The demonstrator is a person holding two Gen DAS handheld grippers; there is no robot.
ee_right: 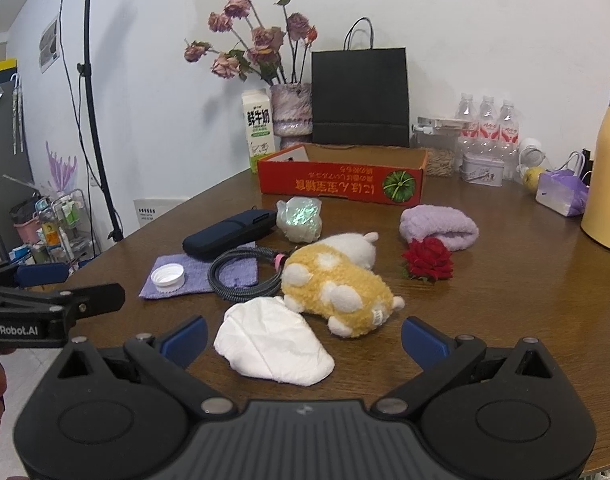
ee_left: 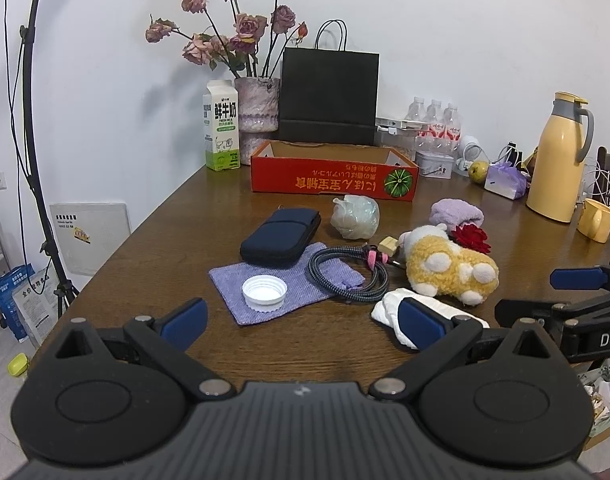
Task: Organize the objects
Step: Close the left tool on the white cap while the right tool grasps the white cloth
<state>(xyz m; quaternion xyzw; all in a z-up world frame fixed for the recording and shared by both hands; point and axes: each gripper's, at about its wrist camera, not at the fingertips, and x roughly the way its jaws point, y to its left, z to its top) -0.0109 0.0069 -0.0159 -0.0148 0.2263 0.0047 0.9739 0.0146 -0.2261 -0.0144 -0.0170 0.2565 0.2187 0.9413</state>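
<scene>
Loose items lie on the brown table: a white bottle cap [ee_left: 264,293] on a purple cloth [ee_left: 283,286], a navy case [ee_left: 280,235], a coiled braided cable [ee_left: 351,272], a wrapped pale bundle [ee_left: 355,216], a yellow plush toy [ee_right: 337,284], white crumpled cloth [ee_right: 273,344], a red flower [ee_right: 428,259] and a lilac fuzzy item [ee_right: 439,226]. An open red cardboard box [ee_left: 333,178] stands behind them. My left gripper [ee_left: 301,320] is open, just short of the cap. My right gripper [ee_right: 303,338] is open, with the white cloth between its fingers.
At the back stand a milk carton [ee_left: 221,126], a vase of dried roses [ee_left: 257,108], a black paper bag [ee_left: 328,96], water bottles [ee_left: 435,118], a tin and a yellow thermos [ee_left: 559,160] with a yellow mug [ee_left: 595,220]. A light stand [ee_left: 37,120] rises left of the table.
</scene>
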